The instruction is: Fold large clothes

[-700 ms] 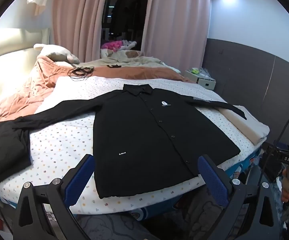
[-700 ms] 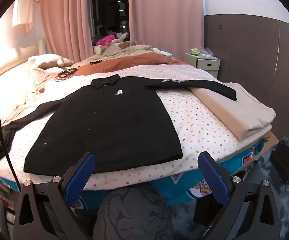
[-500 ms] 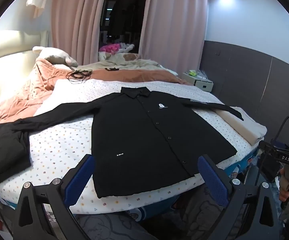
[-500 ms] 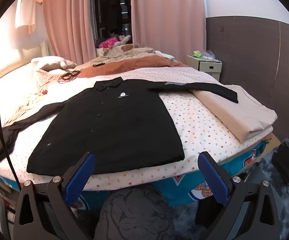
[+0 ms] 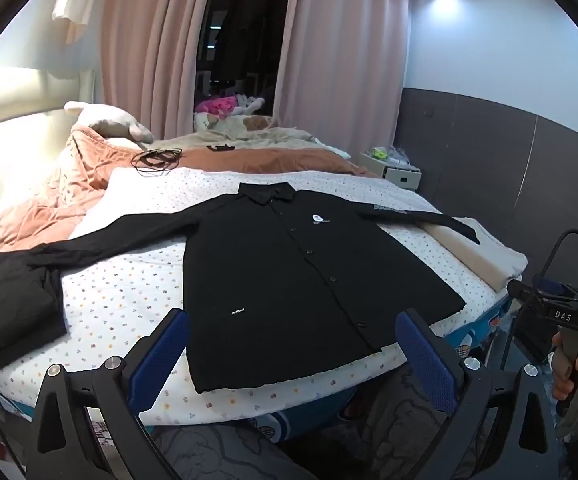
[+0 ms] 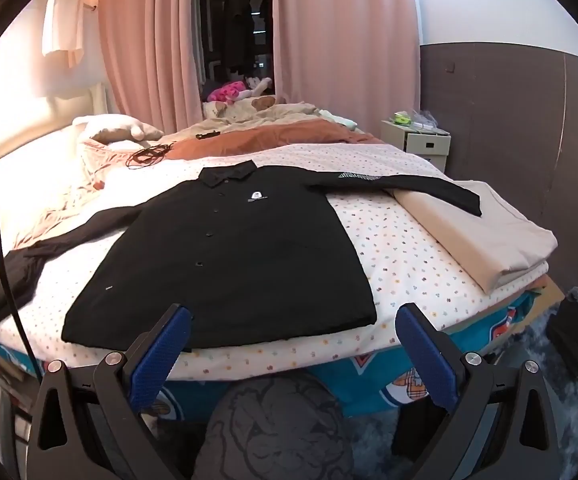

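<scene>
A black shirt [image 5: 289, 280] is laid flat, buttoned, sleeves spread, on the dotted sheet of the bed [image 5: 121, 296]. One cuff is rested on folded beige cloth [image 6: 489, 236]. Left gripper [image 5: 291, 354] and right gripper [image 6: 291, 350]: jaws released, nothing grasped, held before the hem.

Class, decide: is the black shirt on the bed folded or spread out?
Spread out. The black shirt lies flat, front up, both sleeves stretched sideways across the bed.

Shirt's [image 5: 289, 280] chest logo [image 5: 320, 219] illegible
</scene>
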`<state>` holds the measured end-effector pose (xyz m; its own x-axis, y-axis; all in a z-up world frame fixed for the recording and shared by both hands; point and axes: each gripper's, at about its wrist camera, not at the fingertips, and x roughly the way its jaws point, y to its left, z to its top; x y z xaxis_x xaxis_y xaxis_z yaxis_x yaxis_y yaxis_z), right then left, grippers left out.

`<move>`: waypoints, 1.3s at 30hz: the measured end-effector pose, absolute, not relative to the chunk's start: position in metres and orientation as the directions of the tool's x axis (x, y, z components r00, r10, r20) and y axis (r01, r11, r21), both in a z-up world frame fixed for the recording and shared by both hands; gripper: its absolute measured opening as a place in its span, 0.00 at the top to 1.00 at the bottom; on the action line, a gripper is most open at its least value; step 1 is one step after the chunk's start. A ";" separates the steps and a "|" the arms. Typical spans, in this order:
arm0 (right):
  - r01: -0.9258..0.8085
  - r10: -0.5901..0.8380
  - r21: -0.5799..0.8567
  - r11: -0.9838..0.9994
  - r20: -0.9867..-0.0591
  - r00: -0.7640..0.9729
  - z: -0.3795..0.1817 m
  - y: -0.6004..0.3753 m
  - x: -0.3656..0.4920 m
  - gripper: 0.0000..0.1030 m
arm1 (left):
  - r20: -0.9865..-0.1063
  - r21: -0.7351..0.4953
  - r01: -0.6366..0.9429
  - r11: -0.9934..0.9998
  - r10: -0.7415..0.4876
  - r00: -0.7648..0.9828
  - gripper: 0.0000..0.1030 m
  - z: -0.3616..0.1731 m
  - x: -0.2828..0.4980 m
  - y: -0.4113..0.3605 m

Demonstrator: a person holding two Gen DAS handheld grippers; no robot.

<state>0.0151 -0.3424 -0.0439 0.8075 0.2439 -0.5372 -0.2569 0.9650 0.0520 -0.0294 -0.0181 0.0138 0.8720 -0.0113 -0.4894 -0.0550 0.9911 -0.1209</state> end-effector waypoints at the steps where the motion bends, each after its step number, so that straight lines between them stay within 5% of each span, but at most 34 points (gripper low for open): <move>1: -0.258 0.244 0.051 0.965 -0.535 0.809 -0.043 -0.342 0.014 0.00 | -0.487 -0.120 -0.055 0.991 -0.011 0.873 0.00 0.015 -0.030 -0.019; 39: -0.272 0.257 0.046 0.961 -0.501 0.826 -0.030 -0.332 -0.002 0.00 | -0.450 -0.111 -0.031 0.993 -0.022 0.893 0.00 0.020 -0.056 -0.019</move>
<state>-0.0025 -0.3315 -0.0302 0.8261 0.2574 -0.5012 -0.2718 0.9613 0.0456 -0.0557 -0.0186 0.0196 0.8927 -0.0222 -0.4500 -0.0311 0.9934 -0.1106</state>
